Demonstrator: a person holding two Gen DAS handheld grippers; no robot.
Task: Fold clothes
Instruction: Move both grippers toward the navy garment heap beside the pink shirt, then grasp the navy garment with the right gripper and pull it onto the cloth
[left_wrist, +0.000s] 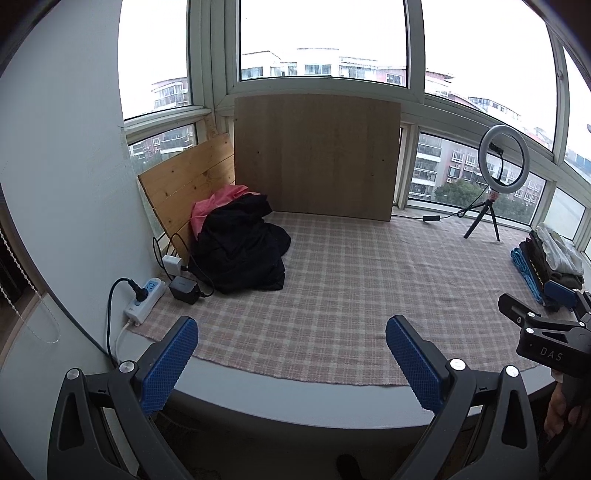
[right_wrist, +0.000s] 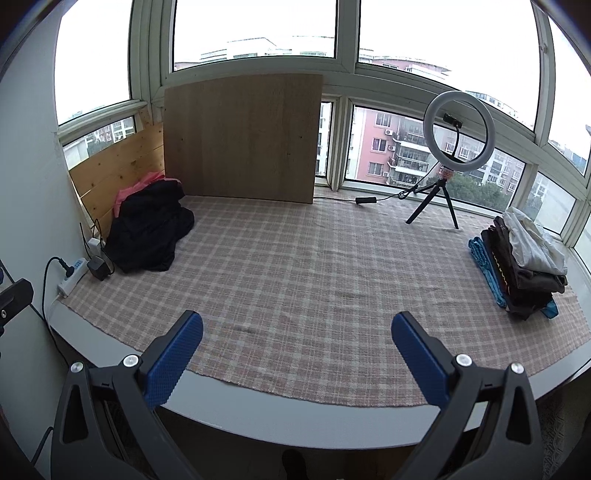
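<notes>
A heap of unfolded clothes, black garment (left_wrist: 240, 251) (right_wrist: 147, 232) over a pink one (left_wrist: 218, 201) (right_wrist: 127, 194), lies at the back left of the plaid cloth (left_wrist: 332, 280) (right_wrist: 295, 273). A stack of folded clothes (right_wrist: 524, 266) (left_wrist: 550, 258) sits at the right edge. My left gripper (left_wrist: 291, 354) is open and empty, hovering over the cloth's near edge. My right gripper (right_wrist: 297, 350) is open and empty too, also above the near edge. In the left wrist view the right gripper's body (left_wrist: 546, 332) shows at the far right, with a hand (left_wrist: 561, 410) below it.
A ring light on a tripod (right_wrist: 454, 155) (left_wrist: 495, 177) stands at the back right, its cable running along the window. Wooden boards (left_wrist: 317, 155) (right_wrist: 240, 136) lean against the windows. A power strip (left_wrist: 144, 301) (right_wrist: 72, 278) and chargers (left_wrist: 183, 290) lie at the left by the wall.
</notes>
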